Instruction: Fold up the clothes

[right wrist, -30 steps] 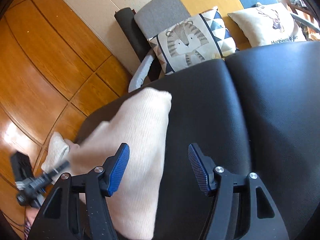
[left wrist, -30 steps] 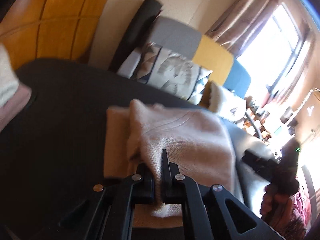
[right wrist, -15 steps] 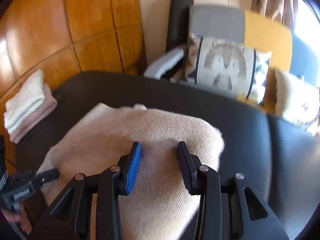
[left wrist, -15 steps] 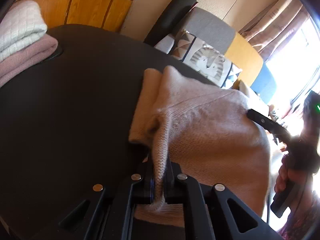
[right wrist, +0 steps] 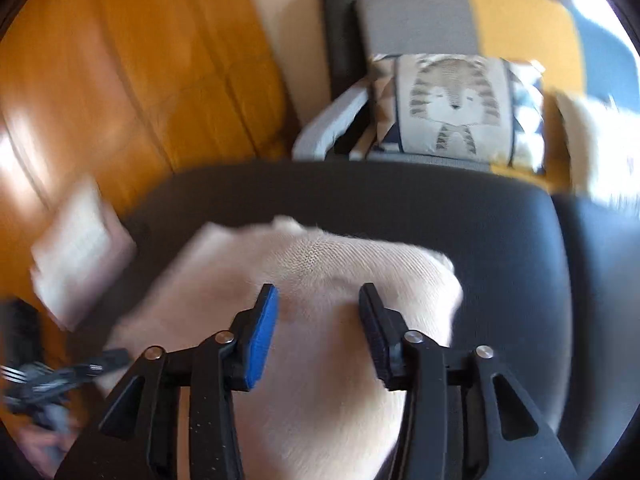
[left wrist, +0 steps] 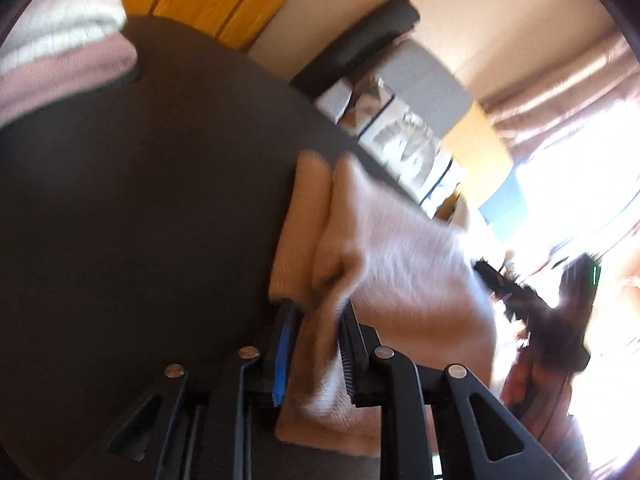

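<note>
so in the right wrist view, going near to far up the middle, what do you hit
right tool → cream knit garment → bare black cushion → tiger-print pillow → grey chair back

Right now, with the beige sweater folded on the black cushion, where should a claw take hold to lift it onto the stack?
Probably the thick folded edge of the beige sweater nearest the left claw, coming in low from the near side. The layers bunch there, so one pinch should catch them all; its pads have just been opening around that fold.
</note>
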Demonstrator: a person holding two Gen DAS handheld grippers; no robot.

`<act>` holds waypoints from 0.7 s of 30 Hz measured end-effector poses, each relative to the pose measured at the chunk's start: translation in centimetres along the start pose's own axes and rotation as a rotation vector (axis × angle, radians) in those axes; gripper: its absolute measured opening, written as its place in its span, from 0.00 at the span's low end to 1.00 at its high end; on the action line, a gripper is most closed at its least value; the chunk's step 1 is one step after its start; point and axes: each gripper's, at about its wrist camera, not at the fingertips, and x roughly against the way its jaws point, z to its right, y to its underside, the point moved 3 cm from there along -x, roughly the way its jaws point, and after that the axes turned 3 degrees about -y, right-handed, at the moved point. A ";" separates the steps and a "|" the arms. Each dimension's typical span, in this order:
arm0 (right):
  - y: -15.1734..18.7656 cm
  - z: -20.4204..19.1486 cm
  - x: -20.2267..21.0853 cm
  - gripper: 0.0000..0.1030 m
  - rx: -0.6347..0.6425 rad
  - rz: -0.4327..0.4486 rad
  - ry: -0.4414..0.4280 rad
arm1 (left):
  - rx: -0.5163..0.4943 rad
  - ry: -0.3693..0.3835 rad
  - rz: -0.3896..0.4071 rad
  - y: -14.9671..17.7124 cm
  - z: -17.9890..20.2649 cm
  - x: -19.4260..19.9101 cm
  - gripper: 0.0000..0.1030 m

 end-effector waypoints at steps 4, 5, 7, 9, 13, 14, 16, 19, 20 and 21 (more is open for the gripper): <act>2.8 2.0 2.7 0.68 -0.196 0.002 -0.033 | -0.113 0.002 0.036 -2.6 1.6 0.5 0.45; 3.7 2.5 2.7 0.68 -0.225 -0.024 -0.032 | -0.142 -0.002 0.016 -3.0 2.1 -0.1 0.53; 5.1 3.2 2.6 0.68 -0.266 -0.055 -0.045 | -0.194 -0.010 -0.027 -3.7 3.0 -1.6 0.59; 5.6 3.6 2.2 0.72 -0.292 -0.070 -0.073 | -0.217 -0.044 -0.066 -4.2 3.3 -3.5 0.68; 5.5 4.0 1.1 0.75 -0.315 -0.108 -0.109 | -0.259 -0.135 -0.150 -4.6 3.5 -6.9 0.73; 5.4 4.1 0.8 0.75 -0.318 -0.116 -0.119 | -0.271 -0.149 -0.172 -4.4 3.5 -7.5 0.76; 5.3 4.3 0.5 0.75 -0.328 -0.128 -0.131 | -0.288 -0.165 -0.208 -4.1 3.3 -8.4 0.81; 5.3 4.7 0.7 0.76 -0.359 -0.118 -0.139 | -0.292 -0.145 -0.228 -3.6 3.0 -8.0 0.83; 5.3 4.9 1.0 0.76 -0.369 -0.108 -0.137 | -0.296 -0.141 -0.243 -3.7 3.0 -8.1 0.83; 5.3 4.9 1.3 0.76 -0.368 -0.109 -0.131 | -0.299 -0.137 -0.258 -3.8 3.0 -8.2 0.83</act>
